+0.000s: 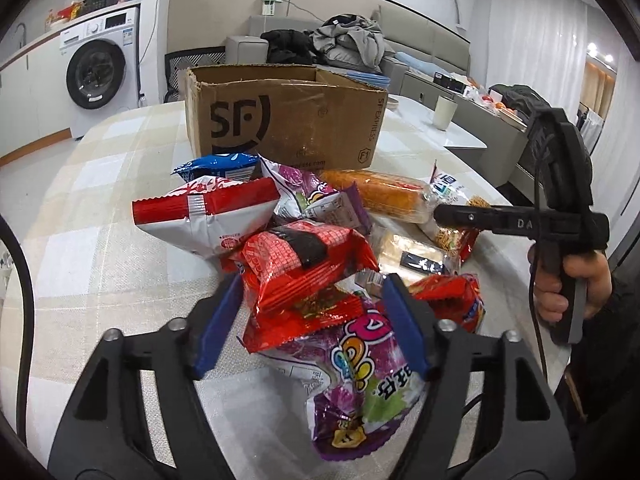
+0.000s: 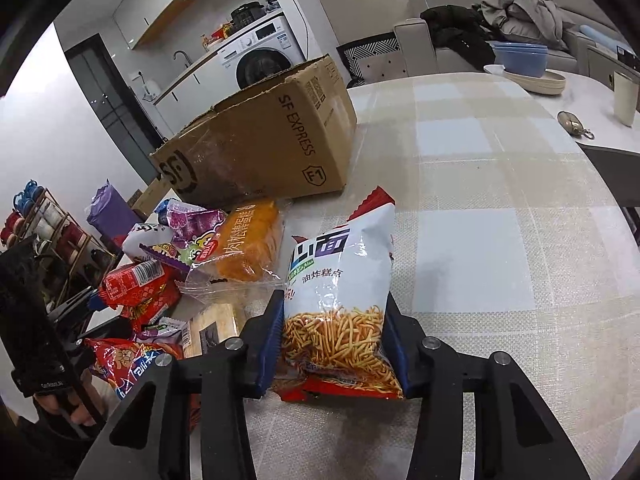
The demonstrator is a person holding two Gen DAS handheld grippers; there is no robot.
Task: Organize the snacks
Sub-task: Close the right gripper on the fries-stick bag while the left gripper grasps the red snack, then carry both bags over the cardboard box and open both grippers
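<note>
A pile of snack packets lies on the checked tablecloth [image 1: 100,208] in front of an open cardboard box [image 1: 280,120] marked SF. My left gripper [image 1: 312,316] is open, its blue pads on either side of a red packet [image 1: 304,264] that rests on a purple bag [image 1: 360,368]. My right gripper [image 2: 336,344] is shut on a white bag of fried noodle sticks [image 2: 340,280], one pad against each side of the bag near its bottom end. An orange cake pack [image 2: 248,240] and the box [image 2: 256,148] lie just left of that bag.
A cup [image 2: 624,98], a set of keys [image 2: 574,123] and a blue bowl on plates [image 2: 520,58] stand at the far right of the table. Bare cloth stretches right of the noodle bag. A washing machine [image 1: 100,72] and a sofa with clothes [image 1: 344,40] are behind.
</note>
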